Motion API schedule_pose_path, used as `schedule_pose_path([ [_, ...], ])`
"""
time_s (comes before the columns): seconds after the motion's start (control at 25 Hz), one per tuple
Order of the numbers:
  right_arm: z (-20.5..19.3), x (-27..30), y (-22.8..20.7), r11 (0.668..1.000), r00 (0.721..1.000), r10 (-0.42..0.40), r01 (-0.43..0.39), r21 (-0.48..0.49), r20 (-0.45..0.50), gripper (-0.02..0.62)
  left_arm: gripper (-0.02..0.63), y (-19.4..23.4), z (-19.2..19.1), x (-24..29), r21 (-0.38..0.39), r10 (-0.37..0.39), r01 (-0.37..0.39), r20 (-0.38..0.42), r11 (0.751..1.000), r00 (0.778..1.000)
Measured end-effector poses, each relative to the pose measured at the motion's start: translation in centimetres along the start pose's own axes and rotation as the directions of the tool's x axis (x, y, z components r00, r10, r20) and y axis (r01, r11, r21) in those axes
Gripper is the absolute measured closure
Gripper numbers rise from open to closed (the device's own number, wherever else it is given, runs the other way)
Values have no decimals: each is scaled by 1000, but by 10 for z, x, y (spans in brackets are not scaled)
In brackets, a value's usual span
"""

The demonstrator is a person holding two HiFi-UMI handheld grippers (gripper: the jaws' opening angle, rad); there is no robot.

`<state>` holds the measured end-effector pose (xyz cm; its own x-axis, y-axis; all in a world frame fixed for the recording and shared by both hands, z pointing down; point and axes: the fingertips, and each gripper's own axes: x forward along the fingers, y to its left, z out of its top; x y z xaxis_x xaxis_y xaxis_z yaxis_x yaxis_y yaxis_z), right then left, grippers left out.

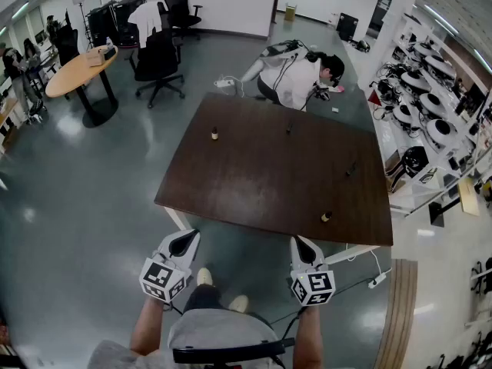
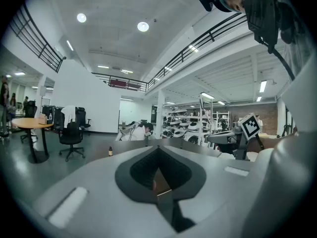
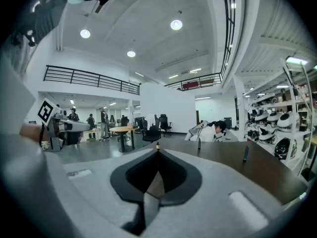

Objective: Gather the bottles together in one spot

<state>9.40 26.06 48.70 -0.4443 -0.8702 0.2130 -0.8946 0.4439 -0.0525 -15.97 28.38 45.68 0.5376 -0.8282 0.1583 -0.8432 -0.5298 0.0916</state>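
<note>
Beyond the right tongs [image 1: 299, 241], four bottles [image 1: 214, 134] stand scattered across table [image 1: 261, 183].

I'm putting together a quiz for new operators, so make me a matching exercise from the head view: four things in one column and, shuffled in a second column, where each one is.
Things
1. nearest bottle
2. crouching person
3. round table
4. right hand-held gripper

Places
A. just beyond the far edge of the dark table
B. on the dark table, close to its near edge
C. far left of the room
D. held in the air just short of the dark table's near edge

Pairs: 1-B, 2-A, 3-C, 4-D
</note>
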Motion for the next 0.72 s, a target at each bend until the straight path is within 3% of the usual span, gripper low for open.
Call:
schedule_pose_path([
  [0.4, -8, 5, 5, 999, 998, 53, -53, 11, -18, 594, 604, -5, -3, 4, -8, 16, -16, 3, 1000, 1000],
  [0.72, -12, 32, 18, 994, 993, 108, -108, 1, -52, 594, 604, 14, -11, 1, -39, 71, -71, -10, 997, 997],
])
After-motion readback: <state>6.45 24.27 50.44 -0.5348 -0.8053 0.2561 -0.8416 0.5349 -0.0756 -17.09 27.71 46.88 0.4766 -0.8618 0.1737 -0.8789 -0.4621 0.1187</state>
